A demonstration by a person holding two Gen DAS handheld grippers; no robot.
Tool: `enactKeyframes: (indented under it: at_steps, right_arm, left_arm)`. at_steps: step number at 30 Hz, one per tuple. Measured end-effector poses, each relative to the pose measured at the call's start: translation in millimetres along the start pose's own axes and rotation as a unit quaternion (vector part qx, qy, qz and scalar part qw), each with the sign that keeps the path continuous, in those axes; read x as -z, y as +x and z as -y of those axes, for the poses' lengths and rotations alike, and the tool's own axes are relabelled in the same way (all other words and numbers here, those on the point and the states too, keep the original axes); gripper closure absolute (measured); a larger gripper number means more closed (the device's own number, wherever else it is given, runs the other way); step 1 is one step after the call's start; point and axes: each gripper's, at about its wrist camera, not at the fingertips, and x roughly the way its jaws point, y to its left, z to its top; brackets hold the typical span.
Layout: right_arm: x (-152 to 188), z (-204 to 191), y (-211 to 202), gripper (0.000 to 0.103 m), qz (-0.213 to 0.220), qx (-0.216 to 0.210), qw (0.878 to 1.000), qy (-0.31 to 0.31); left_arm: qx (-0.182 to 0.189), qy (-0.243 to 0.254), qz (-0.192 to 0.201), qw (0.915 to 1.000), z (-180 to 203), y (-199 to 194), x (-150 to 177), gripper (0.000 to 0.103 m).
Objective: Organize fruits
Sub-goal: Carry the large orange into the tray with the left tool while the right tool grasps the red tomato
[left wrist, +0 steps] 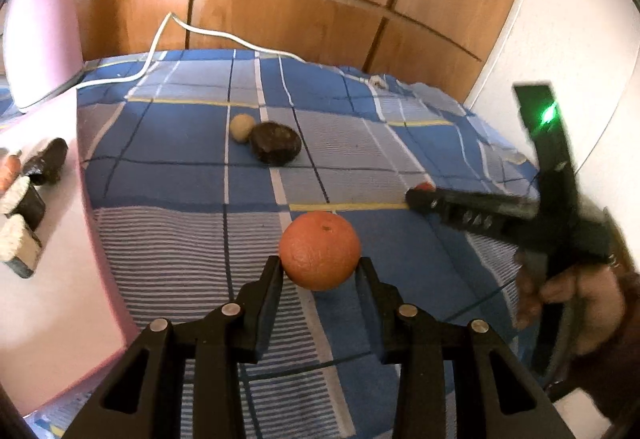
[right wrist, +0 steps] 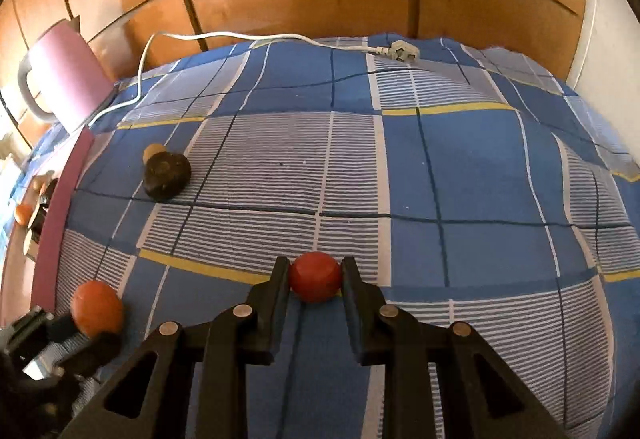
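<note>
At the far left, a pink tray (left wrist: 60,279) is being seen, its flat pale surface carrying several dark and cream pieces (left wrist: 24,211) too small to identify. It is being taken as the landmark.

Right of the tray, on the blue checked bedspread (left wrist: 180,167), a small round beige fruit (left wrist: 241,127) is lying touching a dark, rough, lumpy fruit (left wrist: 276,143); both are resting well beyond the grippers.

Nearer, and right of the tray, an orange (left wrist: 320,250) with dimpled skin is being clamped between the fingers of the left hand-held gripper (left wrist: 320,266), apparently raised off the cloth.

Farthest right of the tray, a smooth, glossy red fruit (right wrist: 315,277), roughly spherical, is being gripped by the right hand-held gripper (right wrist: 315,271), both fingers pressing its sides.

The step in hand is being judged as the carrying of two grasped fruits for sorting. The next move is being judged to call for transport toward the tray and a gentle release, since both round fruits are likely to roll on the soft cloth.

A white cable (right wrist: 240,36) is trailing behind.
</note>
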Motion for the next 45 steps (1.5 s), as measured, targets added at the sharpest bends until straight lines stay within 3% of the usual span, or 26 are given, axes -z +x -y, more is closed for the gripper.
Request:
enactKeyframes:
  at_steps: [7,12,19,23,26,33,36,38,45]
  right_arm:
    - [6,-7,3,0.077,0.012,0.016,1.000,-0.019]
    - [9,-7,3,0.077,0.022,0.017,0.999,-0.018]
    - [10,-8,2,0.077,0.030,0.021,0.999,-0.018]
    - [10,-9,2,0.077,0.029,0.022,0.999,-0.019]
    - [9,-9,2,0.077,0.027,0.023,0.999,-0.021]
    - [9,-10,2,0.077,0.025,0.025,0.999,-0.023]
    - [8,-10,2,0.077,0.024,0.026,0.999,-0.024]
    - [8,-10,2,0.077,0.022,0.027,0.999,-0.025]
    - [8,-11,2,0.077,0.022,0.027,0.999,-0.027]
  left_arm:
    - [0.015,-0.032,0.052,0.9980,-11,-51,-22,0.065]
    - [-0.027,-0.101,0.087,0.9907,-56,-91,-34,0.065]
    - [-0.138,-0.198,0.108,0.9642,-143,-133,-24,0.065]
    - [-0.158,-0.274,0.092,0.9442,-188,-136,-10,0.065]
    - [-0.159,-0.297,0.082,0.9381,-207,-129,-9,0.065]
    - [-0.165,-0.300,0.055,0.9380,-230,-104,-30,0.064]
    - [-0.173,-0.291,0.055,0.9393,-226,-100,-33,0.053]
    - [-0.188,-0.278,0.063,0.9399,-219,-103,-33,0.045]
    - [-0.247,-0.264,0.071,0.9297,-202,-113,-18,0.043]
